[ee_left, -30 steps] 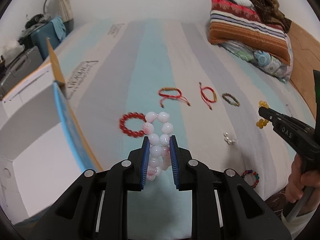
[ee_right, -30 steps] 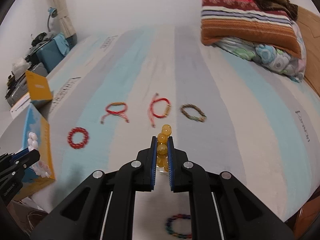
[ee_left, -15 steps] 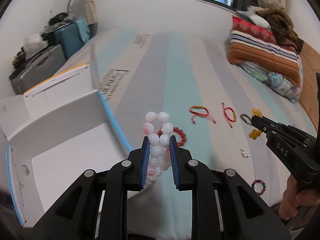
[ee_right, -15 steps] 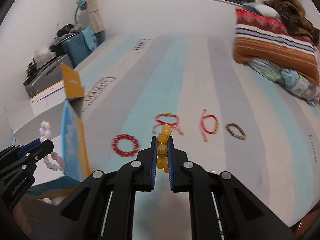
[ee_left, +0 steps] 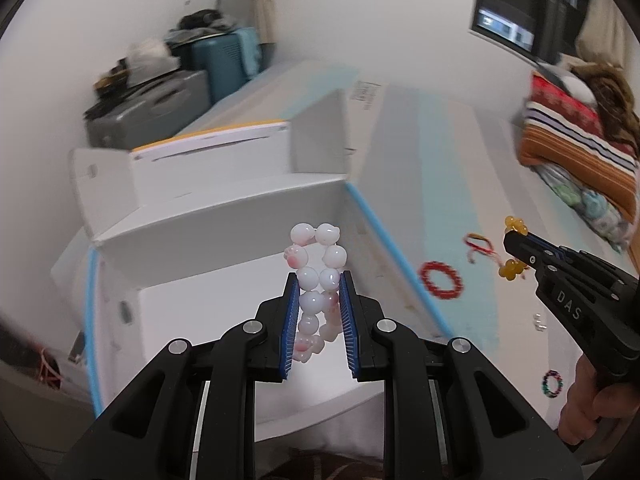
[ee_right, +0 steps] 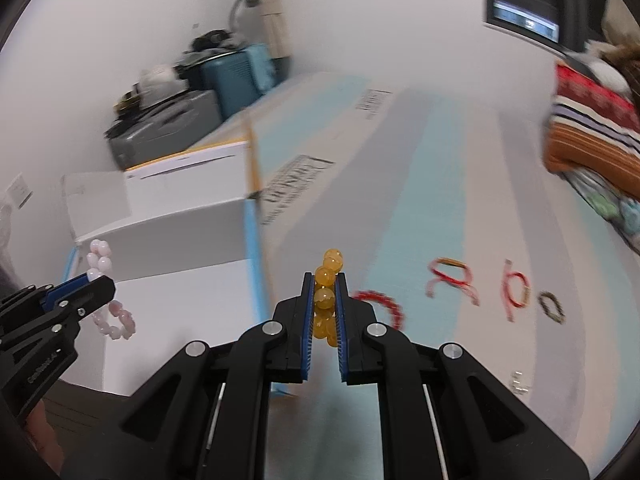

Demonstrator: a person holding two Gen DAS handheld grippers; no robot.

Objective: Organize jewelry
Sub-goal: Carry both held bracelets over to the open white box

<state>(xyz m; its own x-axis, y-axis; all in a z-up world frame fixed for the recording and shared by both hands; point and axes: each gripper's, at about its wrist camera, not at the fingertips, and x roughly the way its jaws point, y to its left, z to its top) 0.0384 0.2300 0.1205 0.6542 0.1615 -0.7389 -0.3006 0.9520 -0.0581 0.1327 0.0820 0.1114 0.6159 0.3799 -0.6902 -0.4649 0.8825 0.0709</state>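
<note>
- The left gripper (ee_left: 319,292) is clenched on a pink-and-white bead bracelet (ee_left: 316,276), whose loop stands up between the blue pads; a second ago it hung over the striped bed, and now it hangs over the open white box (ee_left: 224,280).
- The right gripper (ee_right: 323,300) is clamped tight on a yellow bead bracelet (ee_right: 326,292). It has swung the same way and now sits over the bed just beside the box's blue-edged wall (ee_right: 252,248), not yet above the opening.
- My reading: both bracelets are lifted clear and are being carried to the box, so the left one looks about ready to be let go, while the right one has to cross the wall first.
- Left on the bed (ee_right: 420,200), from nearest to farthest: a multicoloured bead ring (ee_left: 552,382), a few small pale pieces (ee_right: 519,384), a red bead bracelet (ee_right: 380,306), two red cord bracelets (ee_right: 452,278) and a dark bead bracelet (ee_right: 552,308). These probably wait their turn.
- In the way: the box's raised wall and its upright flap (ee_left: 316,128) stand between the right gripper and the box floor, and the two grippers are close enough that I would watch for a knock.
- Farther off, folded striped blankets (ee_left: 576,140) lie at the bed's far end, and suitcases (ee_left: 192,88) are stacked by the wall; neither is in the way.
</note>
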